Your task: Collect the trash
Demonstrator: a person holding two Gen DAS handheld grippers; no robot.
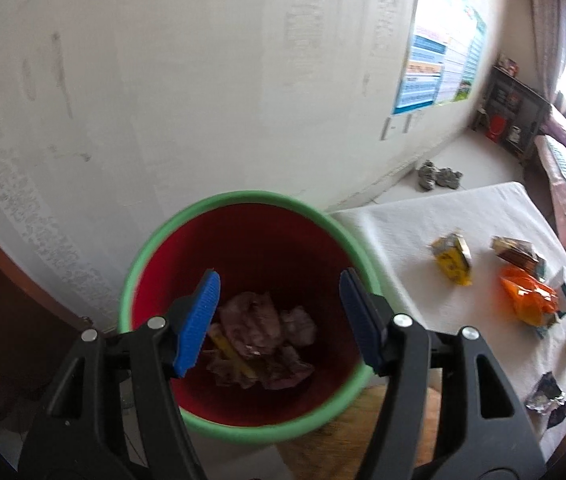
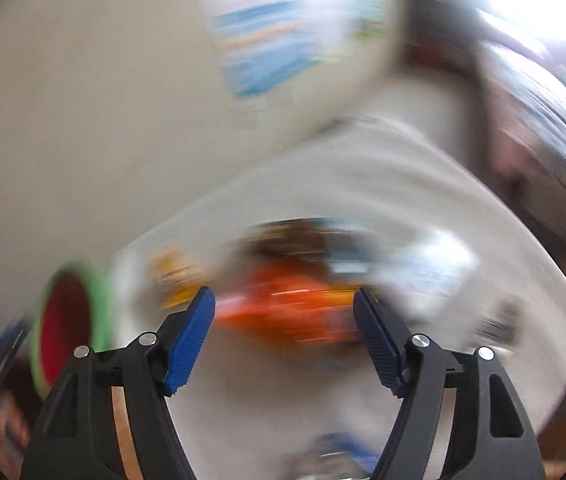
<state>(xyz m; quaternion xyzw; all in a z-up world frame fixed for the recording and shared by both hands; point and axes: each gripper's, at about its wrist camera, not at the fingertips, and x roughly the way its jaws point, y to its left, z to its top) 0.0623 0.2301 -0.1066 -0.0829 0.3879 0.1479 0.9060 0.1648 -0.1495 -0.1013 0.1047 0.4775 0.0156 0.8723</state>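
Left wrist view: the red bin with the green rim [image 1: 243,200] was seen directly below the left claw [image 1: 279,316], beside the tabletop edge. Crumpled pinkish wrappers and a yellow piece [image 1: 259,336] were already lying at its bottom, so part of the collecting was judged done. The left claw was held with its blue pads apart and nothing between them.

On the white-covered tabletop [image 1: 423,216] several items were left: a yellow packet [image 1: 453,260], a brown wrapper [image 1: 517,250], an orange bag [image 1: 529,298], a dark foil wrapper [image 1: 547,398] near the close edge, and small pieces at the right edge too unclear to be named.

Right wrist view: heavily blurred. The right claw [image 2: 285,340] was seen spread wide and empty, with the orange bag [image 2: 295,308] framed beyond its pads. Contact was not shown. The larger share of the trash was judged still uncollected.
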